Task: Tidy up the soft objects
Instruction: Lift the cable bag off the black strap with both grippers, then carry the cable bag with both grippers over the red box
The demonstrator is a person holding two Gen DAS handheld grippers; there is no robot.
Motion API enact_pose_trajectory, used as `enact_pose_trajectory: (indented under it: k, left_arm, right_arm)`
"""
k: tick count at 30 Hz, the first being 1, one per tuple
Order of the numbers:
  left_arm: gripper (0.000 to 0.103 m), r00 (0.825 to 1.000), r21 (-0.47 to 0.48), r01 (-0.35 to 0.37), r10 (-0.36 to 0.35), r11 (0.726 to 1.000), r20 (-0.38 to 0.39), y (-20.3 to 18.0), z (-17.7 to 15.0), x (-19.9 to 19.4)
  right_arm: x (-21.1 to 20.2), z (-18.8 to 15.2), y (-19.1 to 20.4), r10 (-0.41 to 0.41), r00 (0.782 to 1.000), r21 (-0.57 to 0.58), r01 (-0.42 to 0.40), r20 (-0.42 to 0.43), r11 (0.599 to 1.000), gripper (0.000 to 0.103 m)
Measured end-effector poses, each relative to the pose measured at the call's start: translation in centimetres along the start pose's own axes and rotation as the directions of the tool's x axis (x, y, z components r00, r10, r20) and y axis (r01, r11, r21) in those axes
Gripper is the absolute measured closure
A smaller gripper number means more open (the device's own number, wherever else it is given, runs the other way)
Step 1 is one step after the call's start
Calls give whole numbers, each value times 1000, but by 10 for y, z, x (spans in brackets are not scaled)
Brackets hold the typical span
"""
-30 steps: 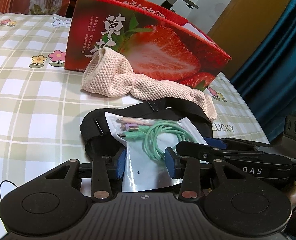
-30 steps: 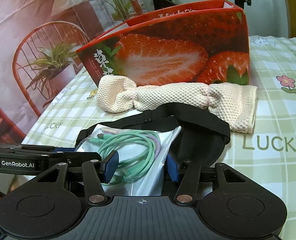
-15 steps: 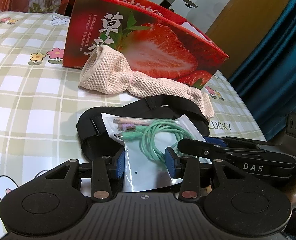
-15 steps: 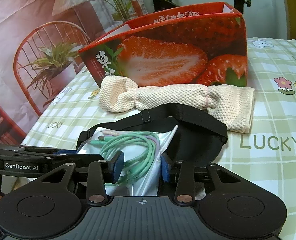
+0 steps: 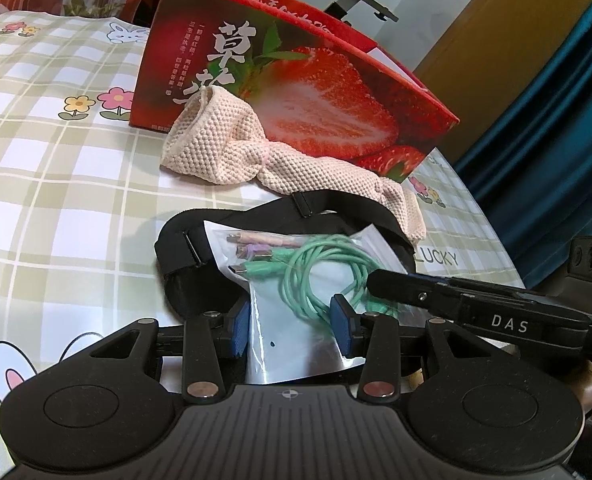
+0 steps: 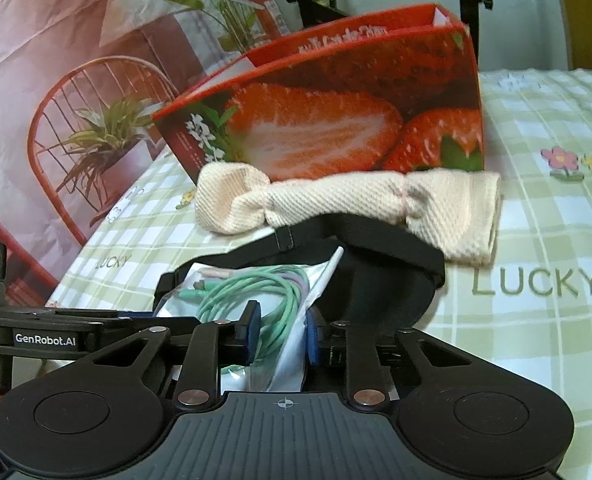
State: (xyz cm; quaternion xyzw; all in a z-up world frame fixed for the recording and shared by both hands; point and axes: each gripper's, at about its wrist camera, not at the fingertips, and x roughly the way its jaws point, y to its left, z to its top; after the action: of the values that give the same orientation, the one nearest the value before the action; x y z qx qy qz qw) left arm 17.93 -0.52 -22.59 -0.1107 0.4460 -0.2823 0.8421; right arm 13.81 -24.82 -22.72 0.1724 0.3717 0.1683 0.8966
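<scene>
A clear bag of green cables (image 5: 296, 280) lies on a black eye mask (image 5: 184, 256). A pink knitted cloth (image 5: 232, 152) lies behind them against a red strawberry box (image 5: 296, 92). My left gripper (image 5: 292, 328) is open, its pads on either side of the bag's near end. My right gripper (image 6: 282, 334) has closed on the bag (image 6: 264, 300) from the other side, lifting its edge. The mask (image 6: 384, 280), cloth (image 6: 336, 200) and box (image 6: 336, 128) also show in the right wrist view. The right gripper's fingers (image 5: 476, 312) reach in from the right in the left wrist view.
The green checked tablecloth (image 5: 56, 208) covers the table. A teal curtain (image 5: 556, 100) hangs on the right. A printed backdrop with a red chair (image 6: 76, 120) stands past the table edge. The left gripper's body (image 6: 44, 336) sits at the left of the right wrist view.
My right gripper's jaws have narrowed from wide open onto the cable bag, tilting its edge up. The left gripper has stayed open around the bag's near end.
</scene>
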Motion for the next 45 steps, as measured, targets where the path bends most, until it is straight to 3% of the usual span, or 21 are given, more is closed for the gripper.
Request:
enact_pose_trajectory:
  k: [11,26,37,45]
  left_arm:
    - [60,996,31,34,-37,999,82,-8,20,-25]
    - [60,978,113,20,-43,993,202,-41,100,-47]
    - [60,969,110,-2,-25,994,246,-34,169,-21]
    - [57,980,71,-16,1,997,201,-16,198,16]
  right_arm:
    - [-23,25,14,20,994,-94,-10,106,995,84]
    - [-35,101,24,30,973,-158,6,229,987,82]
    - [-8,176,15,15,958,-210,47,286,977,82]
    - [36,211,-2,-7,971,-209,59,238,976,82]
